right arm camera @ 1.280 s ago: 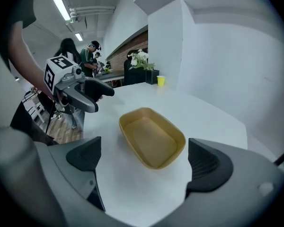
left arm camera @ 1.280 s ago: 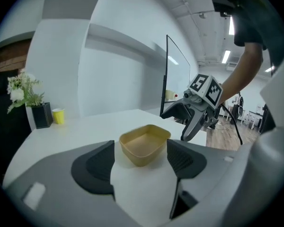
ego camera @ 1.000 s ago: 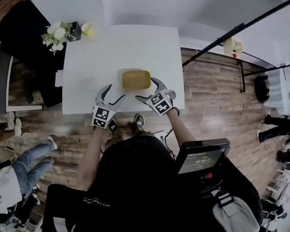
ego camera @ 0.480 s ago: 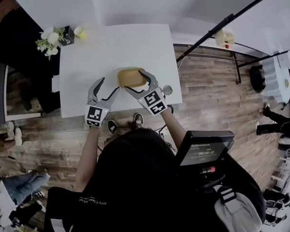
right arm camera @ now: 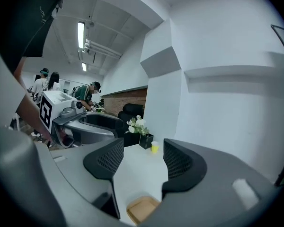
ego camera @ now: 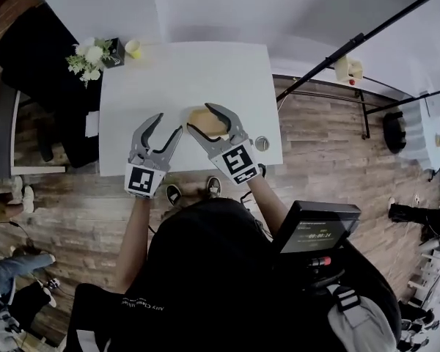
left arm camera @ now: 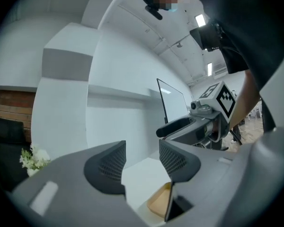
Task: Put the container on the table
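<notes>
Set flat on white bench (ego camera: 205, 64), toward its near edge: tan container (ego camera: 209, 123), w/ nothing clamped on it. Prob. already put down, so task looks done or nearly. Resting on own base, apparently open-topped, hence no support needed. Held up just left of container: left gripper (ego camera: 167, 125), jaws partly apart, just been closing, empty btwn pads, touching nothing. Held over container's near side, above it: right gripper (ego camera: 201, 117), jaws also partly apart, just been closing, nothing btwn pads. Container visible low down in both gripper views, below jaws & clear of them. Well beyond container, toward bench's far-left corner: flowers (ego camera: 88, 56) & yellow cup (ego camera: 133, 46), not involved.
</notes>
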